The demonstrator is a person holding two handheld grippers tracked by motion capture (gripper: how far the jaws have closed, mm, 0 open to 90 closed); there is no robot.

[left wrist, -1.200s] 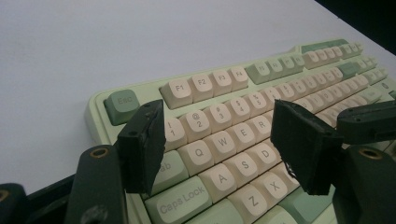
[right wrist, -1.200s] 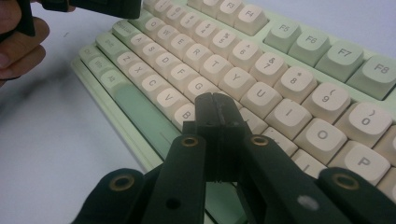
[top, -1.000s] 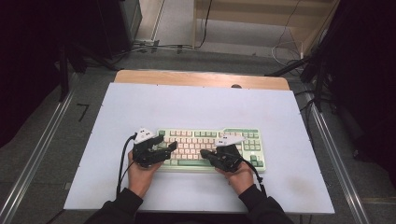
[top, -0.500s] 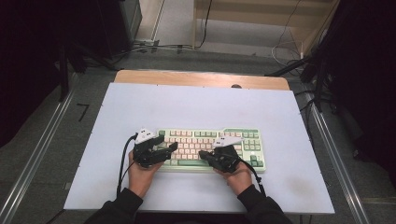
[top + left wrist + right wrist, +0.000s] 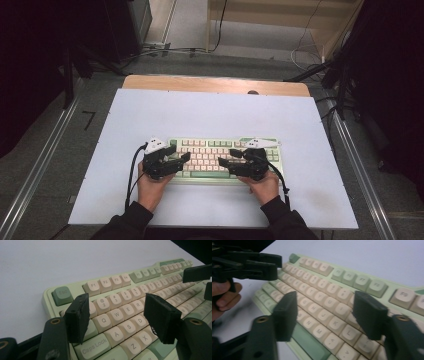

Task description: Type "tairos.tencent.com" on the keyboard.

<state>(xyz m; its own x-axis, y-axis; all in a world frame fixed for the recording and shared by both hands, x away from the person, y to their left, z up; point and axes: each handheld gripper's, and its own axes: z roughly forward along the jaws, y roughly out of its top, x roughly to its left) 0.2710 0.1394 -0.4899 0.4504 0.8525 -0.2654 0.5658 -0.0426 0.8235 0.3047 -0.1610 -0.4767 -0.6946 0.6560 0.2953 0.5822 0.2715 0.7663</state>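
Green-and-cream mechanical keyboard [image 5: 225,157] flat on white table [image 5: 210,112], near centre edge. Left gripper [image 5: 181,161] over keyboard's left end, jaws spread above Q/A/S keys [image 5: 120,322], holding nothing. Right gripper [image 5: 226,164] over right-middle, jaws spread above J/K/M keys [image 5: 329,322], holding nothing. Step judged: positioning over keys, no contact clear. Next: lower 1 jaw tip squarely onto single key, avoid neighbours.
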